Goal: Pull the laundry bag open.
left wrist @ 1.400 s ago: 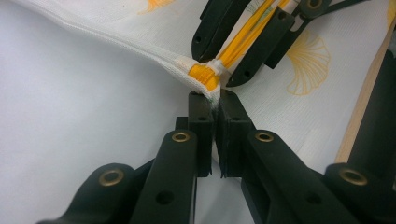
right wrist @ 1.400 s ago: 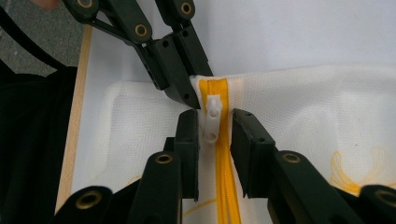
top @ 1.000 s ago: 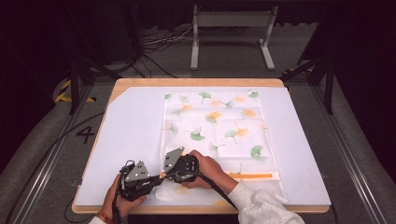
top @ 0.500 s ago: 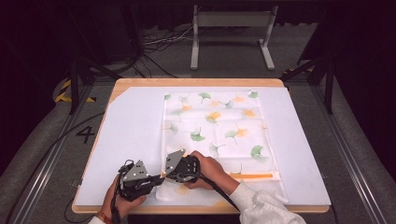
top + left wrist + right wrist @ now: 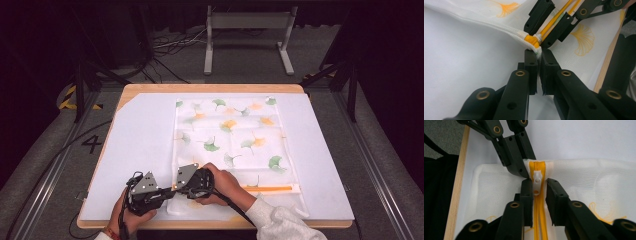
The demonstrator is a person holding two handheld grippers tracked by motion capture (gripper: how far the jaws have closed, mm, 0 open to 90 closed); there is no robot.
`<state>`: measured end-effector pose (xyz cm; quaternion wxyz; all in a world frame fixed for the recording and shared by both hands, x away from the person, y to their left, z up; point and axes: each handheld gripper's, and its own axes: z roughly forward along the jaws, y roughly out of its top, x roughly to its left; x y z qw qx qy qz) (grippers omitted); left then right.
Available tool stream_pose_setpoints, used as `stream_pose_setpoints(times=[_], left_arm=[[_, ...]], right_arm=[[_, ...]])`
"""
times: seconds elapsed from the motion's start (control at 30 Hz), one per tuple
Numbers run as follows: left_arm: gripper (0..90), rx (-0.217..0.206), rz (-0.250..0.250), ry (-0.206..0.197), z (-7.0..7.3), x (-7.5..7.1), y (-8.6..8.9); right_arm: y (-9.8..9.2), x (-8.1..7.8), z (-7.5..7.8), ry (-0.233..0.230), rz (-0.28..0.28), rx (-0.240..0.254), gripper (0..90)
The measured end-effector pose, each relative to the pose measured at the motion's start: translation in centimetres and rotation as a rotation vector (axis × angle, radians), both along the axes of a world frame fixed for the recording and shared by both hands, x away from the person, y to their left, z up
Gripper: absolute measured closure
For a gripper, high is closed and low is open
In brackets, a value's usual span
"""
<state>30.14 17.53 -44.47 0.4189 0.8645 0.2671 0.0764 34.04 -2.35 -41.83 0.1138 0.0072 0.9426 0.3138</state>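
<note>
Here the mesh laundry bag is lying flat on the table, light, limp and slippery. The left hand-held gripper is pinching its corner hem. The right hand-held gripper, jaws just opening, is straddling the white zipper pull, the best hold.

1. A wooden table stands on the grey floor.
2. A white sheet covers nearly the whole top, leaving wood bare along the far edge and the clipped far-left corner.
3. A white mesh bag printed with green and orange leaves lies flat on the sheet, right of centre, its orange zipper along the near edge.
</note>
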Motion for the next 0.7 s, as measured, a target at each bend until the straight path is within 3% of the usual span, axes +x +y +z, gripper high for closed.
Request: stream_pose_setpoints(times=[0.2,0.4,0.7], left_arm=[[84.5,0.008,-0.002,0.002,-0.09,0.01,-0.01],[84.5,0.02,-0.007,0.003,-0.17,-0.03,-0.12],[84.3,0.021,-0.009,0.004,-0.18,-0.03,-0.15]], right_arm=[[-0.28,0.11,0.17,0.013,0.005,0.031,83.4],[-0.11,0.01,0.06,0.003,0.012,0.025,79.8],[-0.04,-0.15,-0.04,-0.01,0.024,0.017,84.6]])
